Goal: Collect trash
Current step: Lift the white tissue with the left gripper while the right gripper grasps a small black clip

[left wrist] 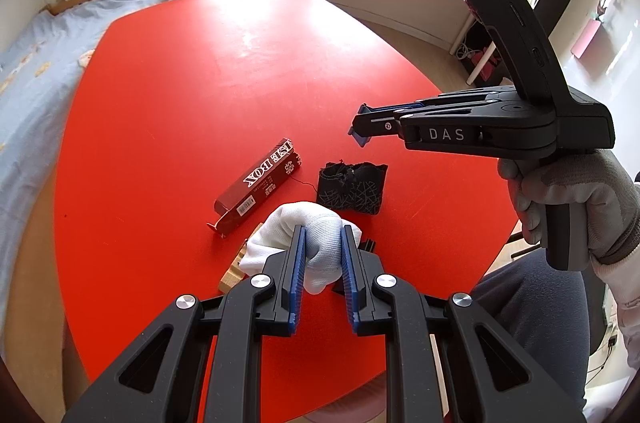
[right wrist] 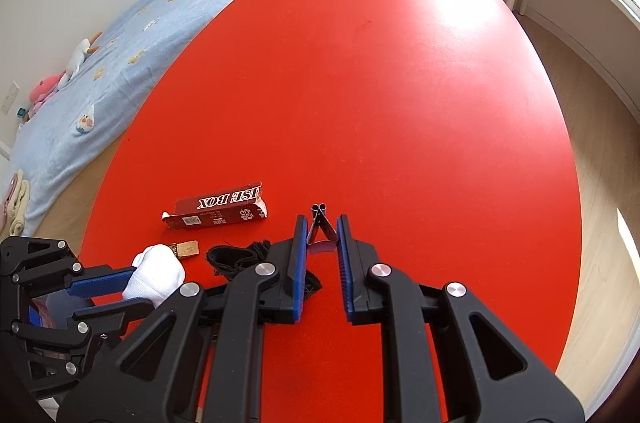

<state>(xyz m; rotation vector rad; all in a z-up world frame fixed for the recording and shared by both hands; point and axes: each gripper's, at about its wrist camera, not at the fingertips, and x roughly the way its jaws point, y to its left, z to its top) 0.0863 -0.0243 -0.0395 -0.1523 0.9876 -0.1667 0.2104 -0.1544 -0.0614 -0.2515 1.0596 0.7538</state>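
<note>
While the left hand-held gripper (left wrist: 322, 235) clamps a white cloth (left wrist: 304, 231), the red box (left wrist: 256, 185) lies just beyond.

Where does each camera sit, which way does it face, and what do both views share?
Left wrist: on the left gripper, facing down across the red table; fingers clamp a white cloth; right gripper, gloved hand, knee show.
Right wrist: on the right gripper, facing likewise; binder clip between its fingers; left gripper at lower left.
Shared: red table, white cloth, dark red carton, black cloth.
</note>
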